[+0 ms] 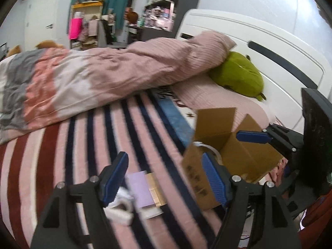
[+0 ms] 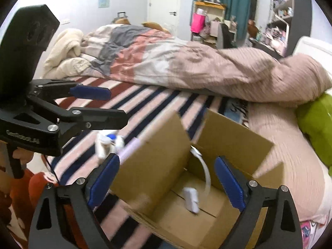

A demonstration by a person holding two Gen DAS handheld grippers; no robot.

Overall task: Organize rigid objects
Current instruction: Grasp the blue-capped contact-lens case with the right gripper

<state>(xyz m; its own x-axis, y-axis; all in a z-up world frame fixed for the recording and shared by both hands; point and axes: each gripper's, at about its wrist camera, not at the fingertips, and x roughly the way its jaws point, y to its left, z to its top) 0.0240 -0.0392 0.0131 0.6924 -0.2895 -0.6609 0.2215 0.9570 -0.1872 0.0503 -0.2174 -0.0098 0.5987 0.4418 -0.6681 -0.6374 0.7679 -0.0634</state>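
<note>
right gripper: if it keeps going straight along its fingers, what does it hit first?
Likely the small white plastic charger-like block lying inside the open brown cardboard box, or the box floor beside it. The open right gripper points into the box; depth is unclear.

I'm looking at somebody's bedroom here, a lived-in home for sure. A big bed is taking up most of both views, with a striped pink, red and navy blanket lying over it and a rumpled pinkish duvet bunching up behind. A green plush toy is sitting against the white headboard. Further back, teal curtains are hanging by a window, cluttered shelves are overflowing with knick-knacks, and a white door is standing closed.
</note>
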